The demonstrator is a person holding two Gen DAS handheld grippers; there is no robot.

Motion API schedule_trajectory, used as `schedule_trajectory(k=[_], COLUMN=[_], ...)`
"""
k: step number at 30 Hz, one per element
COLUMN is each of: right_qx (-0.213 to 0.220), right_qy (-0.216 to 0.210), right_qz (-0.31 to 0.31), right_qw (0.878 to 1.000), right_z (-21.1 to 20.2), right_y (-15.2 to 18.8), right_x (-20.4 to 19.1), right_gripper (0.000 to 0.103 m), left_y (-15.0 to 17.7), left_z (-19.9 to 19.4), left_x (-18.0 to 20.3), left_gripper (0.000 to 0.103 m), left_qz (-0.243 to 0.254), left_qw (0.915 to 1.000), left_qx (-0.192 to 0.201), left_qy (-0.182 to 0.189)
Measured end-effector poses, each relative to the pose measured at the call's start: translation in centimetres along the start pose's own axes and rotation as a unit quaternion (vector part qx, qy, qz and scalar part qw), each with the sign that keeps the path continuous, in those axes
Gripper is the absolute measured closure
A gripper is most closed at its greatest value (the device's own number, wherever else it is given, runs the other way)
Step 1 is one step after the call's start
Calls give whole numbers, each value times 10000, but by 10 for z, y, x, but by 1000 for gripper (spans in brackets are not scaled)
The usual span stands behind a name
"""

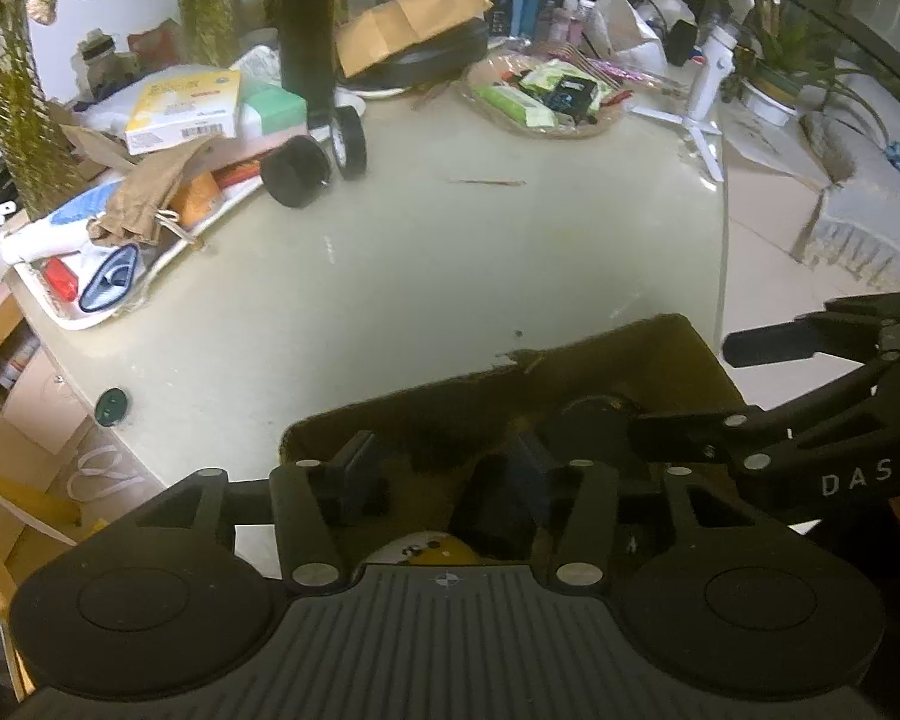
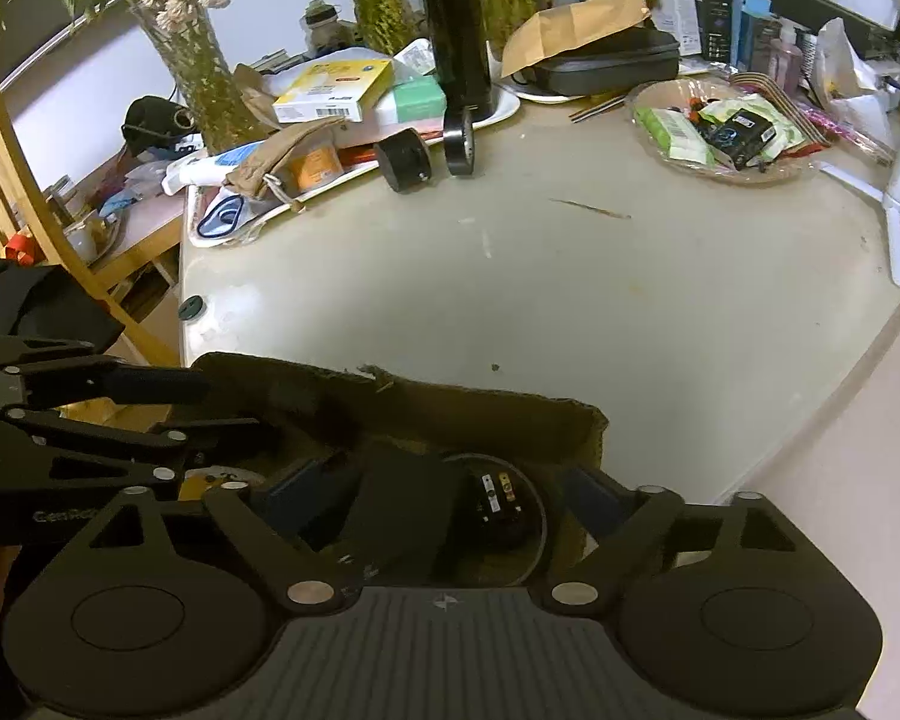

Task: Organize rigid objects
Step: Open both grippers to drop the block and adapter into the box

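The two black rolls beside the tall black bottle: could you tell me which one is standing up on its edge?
The thinner tape roll, nearest the tall black bottle, stands on its edge with its open hole visible. The fatter black roll beside it lies tipped, its solid flat end towards the camera.

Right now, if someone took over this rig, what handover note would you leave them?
Left gripper: fingers apart over the cardboard box, gripping nothing that I can see.
Right gripper: fingers wide open over the same box, holding nothing.
Done: a flat black block and a round black device lie in the box.
To do, probably: a tape roll and a black cylinder are loose farther back on the table.
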State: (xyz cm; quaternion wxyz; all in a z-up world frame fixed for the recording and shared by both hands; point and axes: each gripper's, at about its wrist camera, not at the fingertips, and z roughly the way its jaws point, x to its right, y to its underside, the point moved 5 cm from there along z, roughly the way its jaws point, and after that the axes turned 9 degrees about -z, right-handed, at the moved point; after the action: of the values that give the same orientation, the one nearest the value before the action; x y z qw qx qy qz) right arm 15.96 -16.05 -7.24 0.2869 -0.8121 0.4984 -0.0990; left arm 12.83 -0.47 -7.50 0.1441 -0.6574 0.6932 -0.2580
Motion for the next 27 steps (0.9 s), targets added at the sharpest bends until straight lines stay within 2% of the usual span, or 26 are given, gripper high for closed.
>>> schedule_trajectory(k=[4, 12, 15, 27], right_qx=[88, 202, 235, 436], right_qy=[-31, 0, 79, 521], right_qz=[73, 209, 212, 243], right_qw=[9999, 9996, 9995, 9974], right_z=[-2, -5, -6, -3], right_y=[-2, -4, -5, -23], right_x=[2, 8, 10, 29], right_gripper=[5, 3, 0, 0], left_y=[-2, -5, -8, -31], left_z=[-1, -4, -5, 0], left_x=[-2, -3, -4, -13], left_gripper=[54, 54, 54, 53], left_qz=[-97, -149, -143, -116], left_qw=[9999, 9997, 9996, 9990], left_qx=[45, 178, 215, 429], left_qy=[9, 51, 63, -107])
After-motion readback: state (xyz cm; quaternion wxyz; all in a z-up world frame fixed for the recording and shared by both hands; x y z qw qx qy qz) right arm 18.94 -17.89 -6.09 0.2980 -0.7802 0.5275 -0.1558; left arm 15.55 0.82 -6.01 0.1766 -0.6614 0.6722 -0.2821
